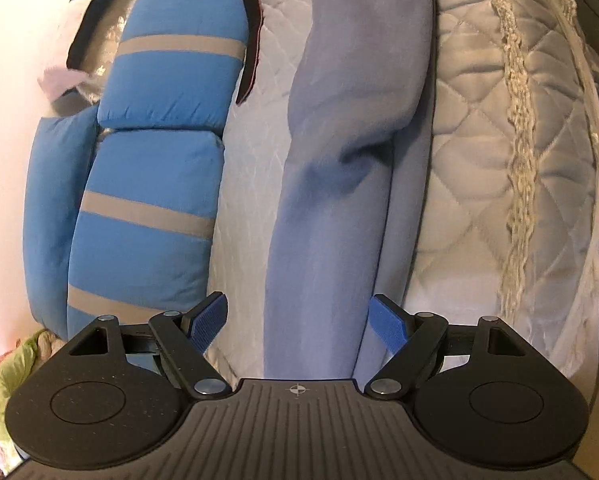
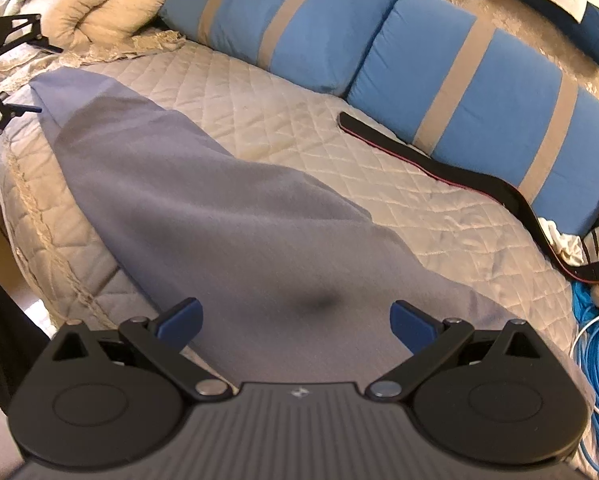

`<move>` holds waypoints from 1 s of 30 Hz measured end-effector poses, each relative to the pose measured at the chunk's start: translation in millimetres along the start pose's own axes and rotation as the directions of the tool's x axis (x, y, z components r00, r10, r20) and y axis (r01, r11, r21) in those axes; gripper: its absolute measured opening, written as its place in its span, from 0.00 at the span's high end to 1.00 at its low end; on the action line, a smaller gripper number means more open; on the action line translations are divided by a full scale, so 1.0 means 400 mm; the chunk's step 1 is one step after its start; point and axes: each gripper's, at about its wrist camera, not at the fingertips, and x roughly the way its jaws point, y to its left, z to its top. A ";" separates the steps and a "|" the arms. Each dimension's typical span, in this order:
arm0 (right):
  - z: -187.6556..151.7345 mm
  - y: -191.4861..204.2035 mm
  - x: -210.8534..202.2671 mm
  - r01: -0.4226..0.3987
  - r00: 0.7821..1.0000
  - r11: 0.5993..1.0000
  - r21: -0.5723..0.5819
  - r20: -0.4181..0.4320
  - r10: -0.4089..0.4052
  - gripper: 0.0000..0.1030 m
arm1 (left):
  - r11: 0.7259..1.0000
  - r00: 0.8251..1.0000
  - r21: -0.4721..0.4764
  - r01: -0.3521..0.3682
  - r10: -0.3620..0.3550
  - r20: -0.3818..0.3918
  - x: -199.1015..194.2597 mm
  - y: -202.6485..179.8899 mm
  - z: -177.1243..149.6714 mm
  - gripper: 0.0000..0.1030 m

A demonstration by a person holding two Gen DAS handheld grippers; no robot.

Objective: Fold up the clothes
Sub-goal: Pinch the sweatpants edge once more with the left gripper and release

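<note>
- Left tongs (image 1: 299,326): jaws well apart, nothing clamped. Blue pads (image 1: 207,326) hang clear above the cloth.
- Right tongs (image 2: 295,326): jaws apart too, empty, over the near end of the cloth.
- Cloth (image 2: 219,216): grey-blue garment, lying on the bed in a long band. In the right wrist view it runs from between the tongs away to the far left edge of the bed, where it narrows. A dark crease sits just beyond the right tongs.
- In the left wrist view the same cloth (image 1: 331,160) stretches straight ahead from between the pads, with a fold partway along.
- Bed (image 2: 291,132): cream quilted cover with diamond stitching, bare beside the cloth. A fringed trim (image 1: 519,152) runs along its edge.
- Strap (image 2: 459,176): black with a red edge, lying on the quilt beyond the cloth, just beside the pillows, apart from the cloth.
- Pillows (image 2: 479,92): two blue ones with tan stripes, side by side past the strap.
- Duvet (image 2: 99,4): cream, bunched at the far left corner of the bed.
- Cable (image 2: 595,360): blue coil at the right edge, off the side of the bed.
- The left tongs also show at the far left of the right wrist view (image 2: 7,76), small and partly cut off, near the narrow end of the cloth.
</note>
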 end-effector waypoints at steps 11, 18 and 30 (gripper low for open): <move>0.005 0.004 -0.001 -0.002 1.000 1.000 -0.006 0.007 0.002 0.00 | 0.956 0.985 0.238 -0.171 0.167 0.036 0.056 -0.096 0.009 0.24; 0.007 0.006 0.000 -0.004 1.000 1.000 -0.005 0.003 0.004 0.00 | 0.914 0.951 0.275 -0.298 0.310 0.000 0.052 -0.127 0.010 0.65; 0.004 0.007 0.010 -0.002 1.000 1.000 -0.006 -0.012 0.002 0.00 | 0.967 0.985 0.189 -0.168 0.173 -0.007 -0.021 -0.118 -0.064 0.98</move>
